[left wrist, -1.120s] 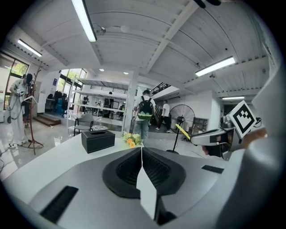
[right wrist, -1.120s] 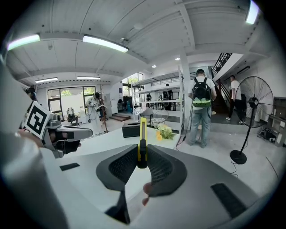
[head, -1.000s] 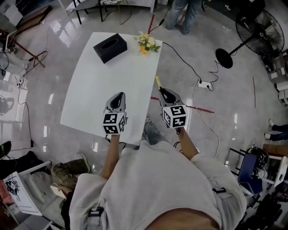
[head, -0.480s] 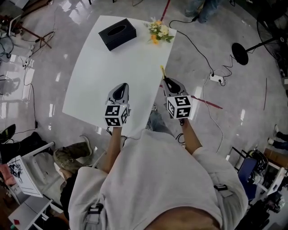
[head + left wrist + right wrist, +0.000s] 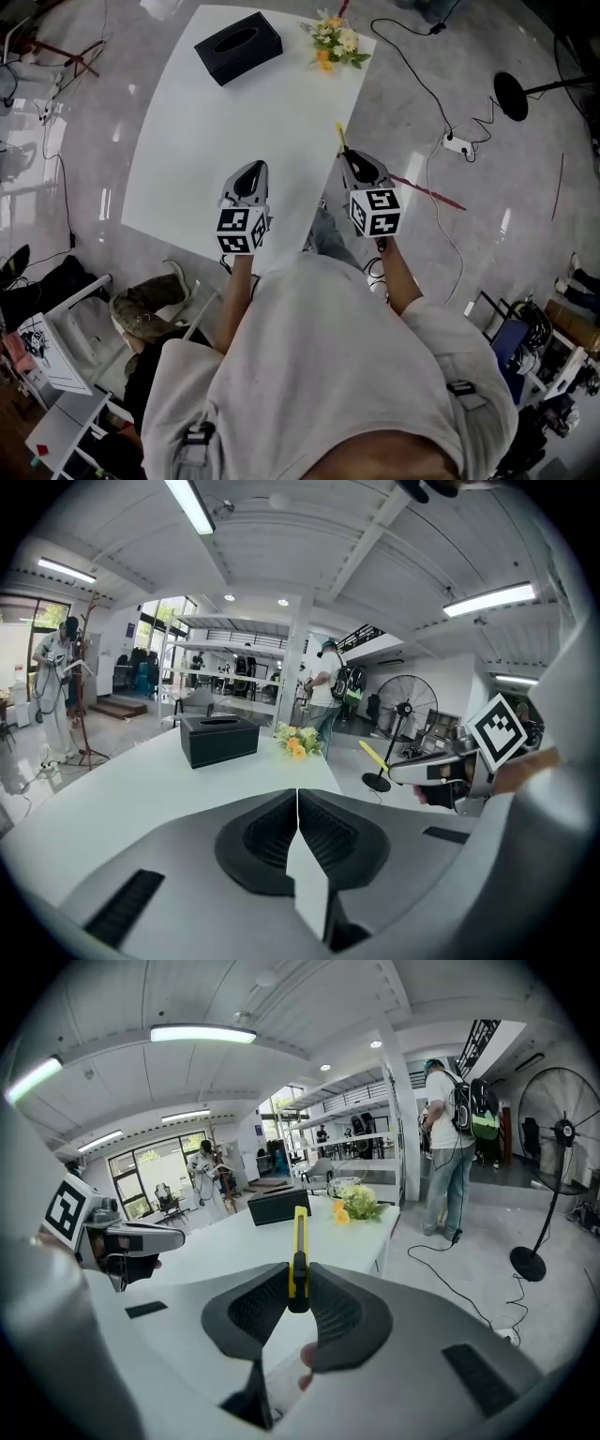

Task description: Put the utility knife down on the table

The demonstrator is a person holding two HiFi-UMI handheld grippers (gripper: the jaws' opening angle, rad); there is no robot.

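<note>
Head view shows a white tabletop (image 5: 206,141), bare across its near half. A black box (image 5: 238,47) and a small spray of flowers (image 5: 335,42) stand at the far end. The left gripper (image 5: 251,169) hangs over the near part of the tabletop; in the left gripper view its fingers (image 5: 281,822) are clenched together with nothing between them. The right gripper (image 5: 352,159) is held just off the tabletop's right edge, its fingers (image 5: 253,1312) grasping the yellow utility knife (image 5: 299,1241). The knife is clamped at its dark butt end and its body projects forward, clear of the surface. Assessment: the approach step is in hand and placement is not yet done. The next move calls for carrying the knife inward over bare tabletop, lowering until it lies flat, then releasing the fingers.
</note>
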